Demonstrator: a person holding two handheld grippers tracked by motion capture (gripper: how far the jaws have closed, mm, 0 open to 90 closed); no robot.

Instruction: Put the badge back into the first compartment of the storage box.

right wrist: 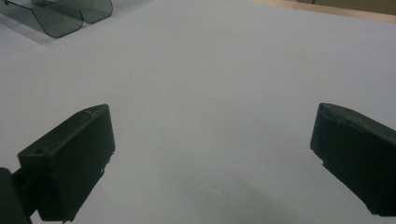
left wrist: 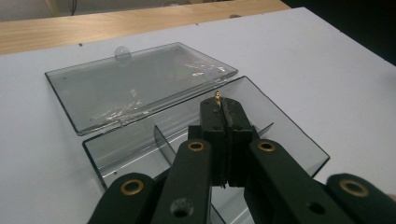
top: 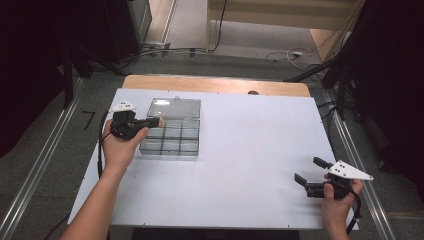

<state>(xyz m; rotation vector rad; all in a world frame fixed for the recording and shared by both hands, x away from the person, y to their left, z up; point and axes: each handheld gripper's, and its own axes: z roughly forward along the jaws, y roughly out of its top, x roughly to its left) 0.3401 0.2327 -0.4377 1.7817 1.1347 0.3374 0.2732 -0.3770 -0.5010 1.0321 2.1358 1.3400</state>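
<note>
While the left tool (left wrist: pixel 219 105) hangs over the open clear box (top: pixel 170 139) near the worktop's (top: pixel 250 150) far left corner, its jaws are pressed together on a tiny brass-coloured pin (left wrist: pixel 217 96), whose tip just peeks out above the pads. That pin is the thing in hand: judged from its size it is nearly weightless, hard and smooth, so it could easily slip or flick away if the pinch loosens unevenly. Holding it low on its shaft between the flat pads, as now, looks the safest grip. In the left gripper view it sits above one of the box's compartments, beside a divider wall; the hinged lid (left wrist: pixel 135 86) lies flat behind. The box itself seems thin, stiff plastic, light enough to slide if nudged. The right tool (top: pixel 311 176) rests near the worktop's near right corner, jaws wide apart and holding nothing.
</note>
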